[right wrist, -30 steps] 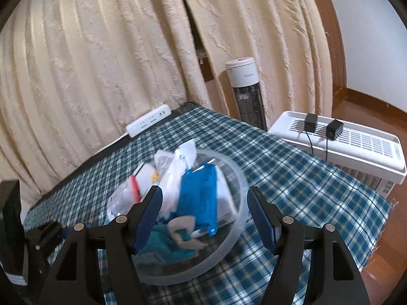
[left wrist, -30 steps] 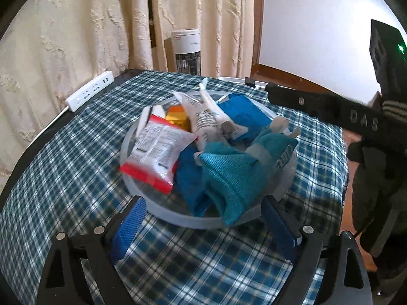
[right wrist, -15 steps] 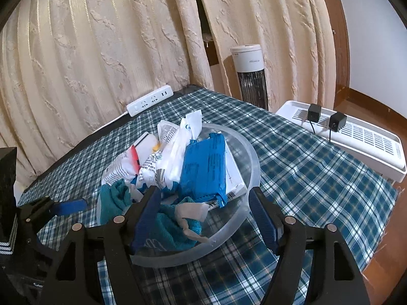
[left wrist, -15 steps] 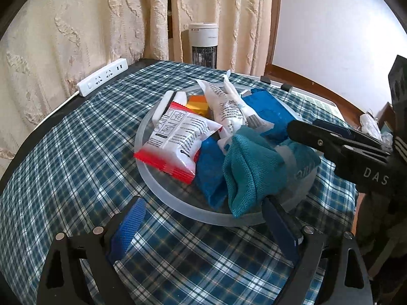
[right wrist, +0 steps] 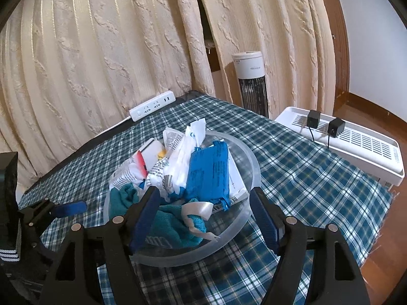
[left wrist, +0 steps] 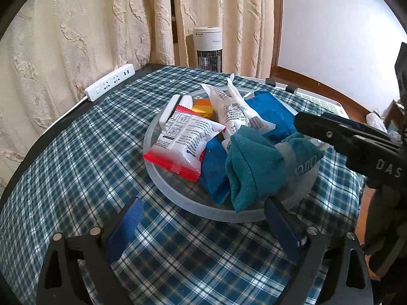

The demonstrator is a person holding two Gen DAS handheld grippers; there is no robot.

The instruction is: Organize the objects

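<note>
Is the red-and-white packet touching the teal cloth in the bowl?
Apart. In the left wrist view, a strip of blue packet separates the red-and-white packet from the teal cloth.

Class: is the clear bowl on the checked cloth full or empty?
Full: the bowl is heaped with packets and a teal cloth.

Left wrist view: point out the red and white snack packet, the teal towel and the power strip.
red and white snack packet (left wrist: pixel 184 139), left wrist view, printed white face.
teal towel (left wrist: pixel 254 167), left wrist view, folded bulge.
power strip (left wrist: pixel 110 85), left wrist view, top face.
</note>
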